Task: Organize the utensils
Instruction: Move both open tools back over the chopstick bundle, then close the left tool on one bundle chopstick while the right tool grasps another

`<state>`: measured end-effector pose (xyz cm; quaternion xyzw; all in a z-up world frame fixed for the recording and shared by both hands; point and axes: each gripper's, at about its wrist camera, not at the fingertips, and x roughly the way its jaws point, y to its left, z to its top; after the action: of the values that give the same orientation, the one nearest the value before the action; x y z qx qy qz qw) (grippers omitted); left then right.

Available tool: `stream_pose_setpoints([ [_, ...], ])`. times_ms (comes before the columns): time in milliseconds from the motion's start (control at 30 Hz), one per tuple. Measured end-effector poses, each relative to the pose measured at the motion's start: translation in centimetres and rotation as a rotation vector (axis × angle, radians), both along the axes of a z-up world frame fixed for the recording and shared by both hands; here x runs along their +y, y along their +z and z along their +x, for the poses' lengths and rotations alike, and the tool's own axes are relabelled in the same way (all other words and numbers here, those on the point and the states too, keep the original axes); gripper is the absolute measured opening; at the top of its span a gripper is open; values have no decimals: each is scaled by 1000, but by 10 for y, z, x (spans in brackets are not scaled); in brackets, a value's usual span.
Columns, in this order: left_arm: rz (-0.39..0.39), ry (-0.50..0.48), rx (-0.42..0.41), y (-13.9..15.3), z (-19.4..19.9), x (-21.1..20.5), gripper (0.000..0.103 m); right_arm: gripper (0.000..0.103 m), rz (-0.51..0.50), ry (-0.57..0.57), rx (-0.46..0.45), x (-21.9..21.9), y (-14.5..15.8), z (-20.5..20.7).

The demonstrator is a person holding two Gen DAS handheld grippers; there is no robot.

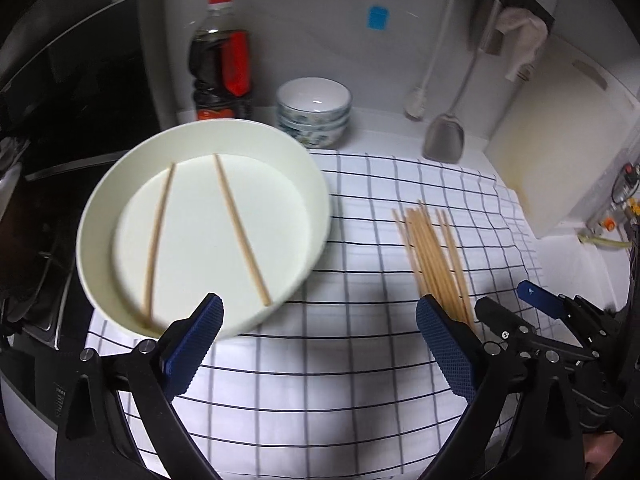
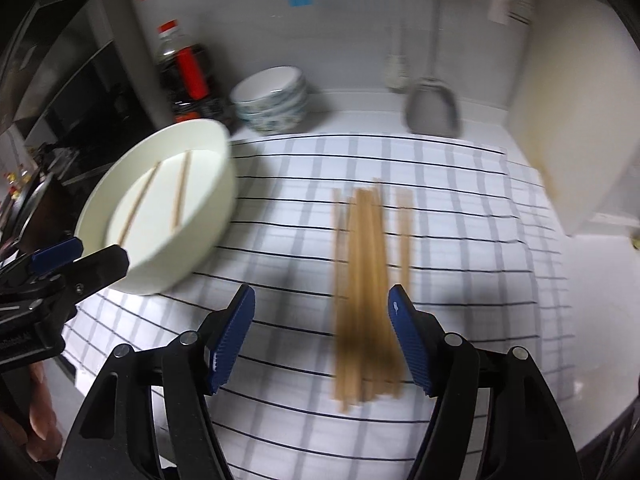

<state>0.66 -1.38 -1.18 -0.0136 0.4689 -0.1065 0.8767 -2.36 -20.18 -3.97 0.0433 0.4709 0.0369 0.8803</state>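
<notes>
Chopsticks: a loose bundle (image 2: pixel 366 292) lies on the checked cloth (image 2: pixel 280 184) on the desk; two more (image 1: pixel 200 232) lie apart from each other inside the white basin (image 1: pixel 100 216).
Hard to make out: the right wrist view is smeared, so the bundle's sticks run together and cannot be counted; their near ends darken into a blur.
Cut off: in the left wrist view the bundle's near ends pass behind the left claw's right-hand finger.
Left claw (image 1: pixel 318 350): fingers spread wide, nothing between them but cloth; the basin's near rim sits just beyond its left-hand finger, the bundle off to its right.
Right claw (image 2: pixel 320 340): fingers apart, not pressing on anything; the bundle's near half lies between them, close to the right-hand pad (image 2: pixel 412 344).
Behind: stacked patterned bowls (image 1: pixel 314 110), a dark sauce bottle (image 1: pixel 220 68), a metal spatula (image 1: pixel 444 136) and a pale cutting board (image 1: pixel 560 136) against the wall.
</notes>
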Motion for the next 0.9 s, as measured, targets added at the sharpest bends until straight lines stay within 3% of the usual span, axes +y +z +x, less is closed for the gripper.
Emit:
stream_pose_setpoints([
  [367,18,-46,20,-24,6,-59,96,68,-28,-134,25,-74,-22,-15],
  [900,54,12,72,-91,26,-88,97,69,-32,-120,32,-91,-81,16],
])
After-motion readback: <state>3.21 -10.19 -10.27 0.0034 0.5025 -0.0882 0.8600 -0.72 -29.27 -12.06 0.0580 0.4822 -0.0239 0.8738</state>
